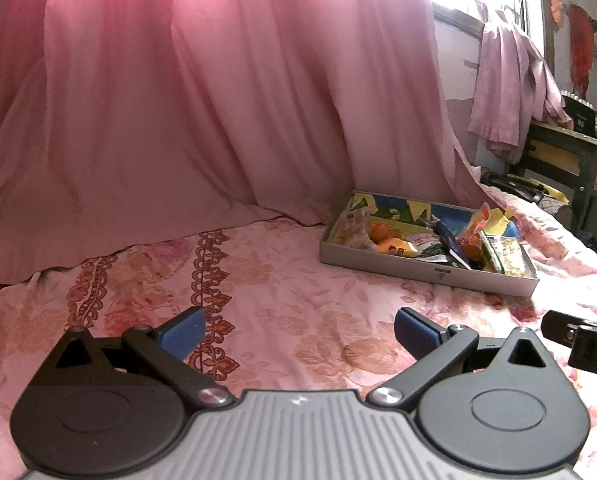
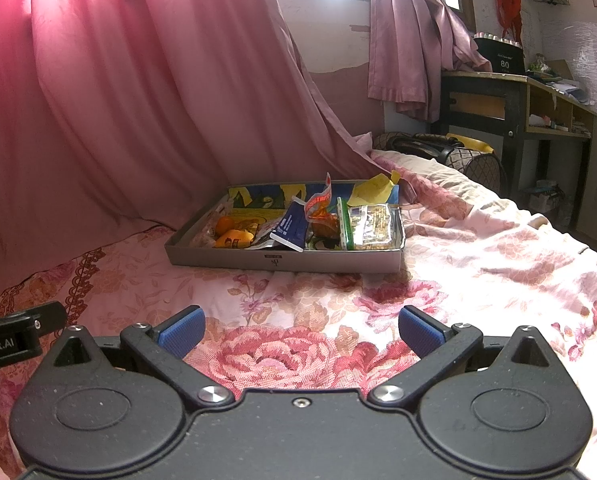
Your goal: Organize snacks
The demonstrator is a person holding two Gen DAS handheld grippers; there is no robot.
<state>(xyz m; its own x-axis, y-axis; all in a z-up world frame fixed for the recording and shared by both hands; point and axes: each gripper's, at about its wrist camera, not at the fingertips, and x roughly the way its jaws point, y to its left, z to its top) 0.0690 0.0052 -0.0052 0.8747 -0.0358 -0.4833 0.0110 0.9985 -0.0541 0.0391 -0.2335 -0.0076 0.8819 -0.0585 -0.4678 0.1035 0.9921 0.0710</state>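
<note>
A shallow grey cardboard tray (image 1: 426, 270) (image 2: 234, 258) lies on a floral pink bedspread and holds several snack packets. Among them are an orange packet (image 1: 392, 245) (image 2: 229, 239), a dark blue pouch (image 2: 294, 226) (image 1: 448, 240), a red-orange wrapper (image 2: 318, 204) and a clear bag of nuts (image 2: 368, 222) (image 1: 506, 256). My left gripper (image 1: 298, 334) hovers over the bedspread, left of and nearer than the tray, open and empty. My right gripper (image 2: 300, 330) sits just in front of the tray, also open with nothing between its blue pads.
A pink curtain (image 1: 186, 100) hangs behind the bed. A dark wooden desk (image 2: 514, 100) with clutter stands at the right beyond the bed, and a bag (image 2: 450, 152) rests by the pillow. Each gripper's edge shows in the other's view.
</note>
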